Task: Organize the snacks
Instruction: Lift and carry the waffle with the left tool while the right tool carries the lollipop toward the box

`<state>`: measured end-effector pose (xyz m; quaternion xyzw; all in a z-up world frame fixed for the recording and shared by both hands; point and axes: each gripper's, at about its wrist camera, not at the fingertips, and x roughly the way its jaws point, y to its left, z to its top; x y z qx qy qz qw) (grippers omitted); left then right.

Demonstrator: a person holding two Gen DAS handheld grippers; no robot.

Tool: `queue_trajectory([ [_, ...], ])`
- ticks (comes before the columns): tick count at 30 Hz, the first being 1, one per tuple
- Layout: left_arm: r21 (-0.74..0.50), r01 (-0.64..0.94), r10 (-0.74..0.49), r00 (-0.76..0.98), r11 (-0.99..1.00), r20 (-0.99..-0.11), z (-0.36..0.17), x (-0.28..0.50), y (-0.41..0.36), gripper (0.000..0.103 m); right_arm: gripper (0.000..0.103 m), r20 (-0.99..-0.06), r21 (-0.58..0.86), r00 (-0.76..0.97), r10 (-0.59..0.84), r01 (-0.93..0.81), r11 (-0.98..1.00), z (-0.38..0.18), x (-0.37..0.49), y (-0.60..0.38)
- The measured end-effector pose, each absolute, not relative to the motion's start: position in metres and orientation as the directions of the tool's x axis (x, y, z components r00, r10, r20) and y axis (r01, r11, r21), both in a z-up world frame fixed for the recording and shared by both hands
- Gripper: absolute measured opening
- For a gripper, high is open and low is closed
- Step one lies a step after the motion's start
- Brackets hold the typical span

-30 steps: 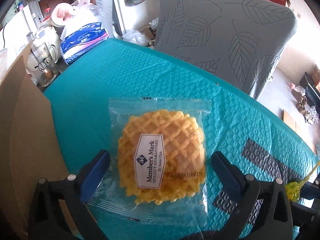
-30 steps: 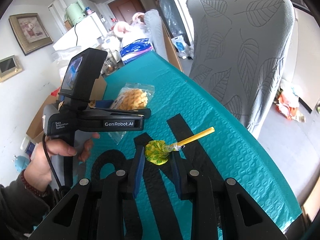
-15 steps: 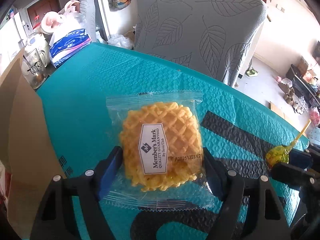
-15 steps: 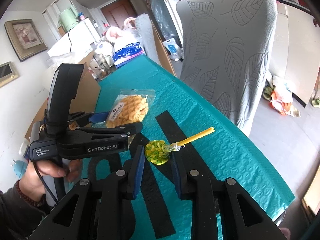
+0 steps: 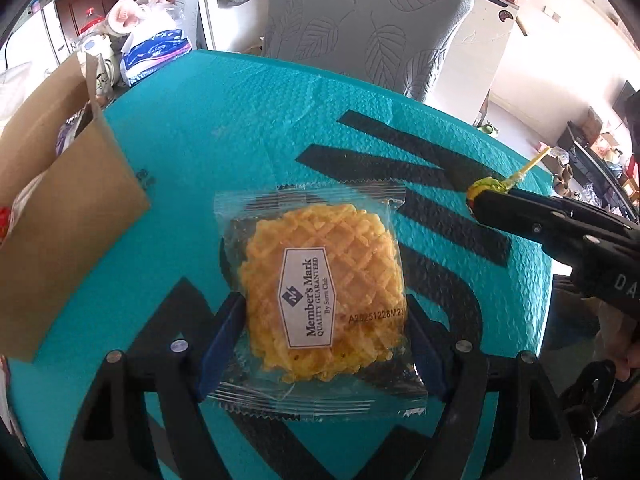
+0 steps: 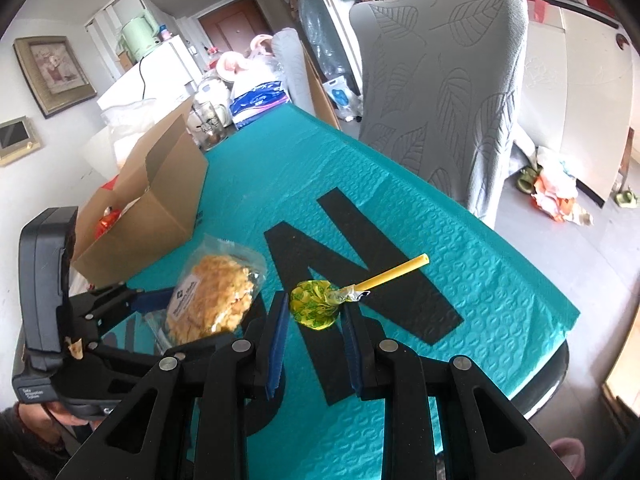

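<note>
Both pairs of jaws are clamped on snacks. On the left gripper (image 5: 320, 344), the blue pads sit fairly wide apart and press the two sides of a wrapped waffle cookie (image 5: 324, 292), label up, carried clear of the teal table cover (image 5: 224, 120). From the right wrist view the packet looks lifted and tilted, though how high it rides is hard to judge through the fisheye. Gripping it by the edges keeps the brittle cookie flat instead of crushing its face. On the right gripper (image 6: 314, 320), the jaws are narrow, pinching the green-and-yellow head of a lollipop (image 6: 314, 304); its yellow stick points away over the black lettering, well out of the pads' way. An open cardboard box (image 6: 160, 200) stands near the table's left end with something red already inside, so it is probably where both snacks belong.
</note>
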<state>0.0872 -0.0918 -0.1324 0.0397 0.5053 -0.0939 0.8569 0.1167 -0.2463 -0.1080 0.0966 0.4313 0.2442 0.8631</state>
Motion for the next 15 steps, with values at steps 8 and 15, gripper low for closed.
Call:
queue_trajectory([
  [8, -0.013, 0.212, -0.114, 0.475, 0.977, -0.873, -0.134, 0.045, -0.094, 0.077, 0.026, -0.703, 0.381, 0.488, 0.517, -0.355, 0.854, -0.113, 0.08, -0.237],
  [15, -0.027, 0.193, -0.118, 0.478, 0.981, -0.87, -0.147, 0.052, -0.089, 0.098, 0.026, -0.721, 0.371, 0.483, 0.497, -0.338, 0.865, -0.119, 0.056, -0.236],
])
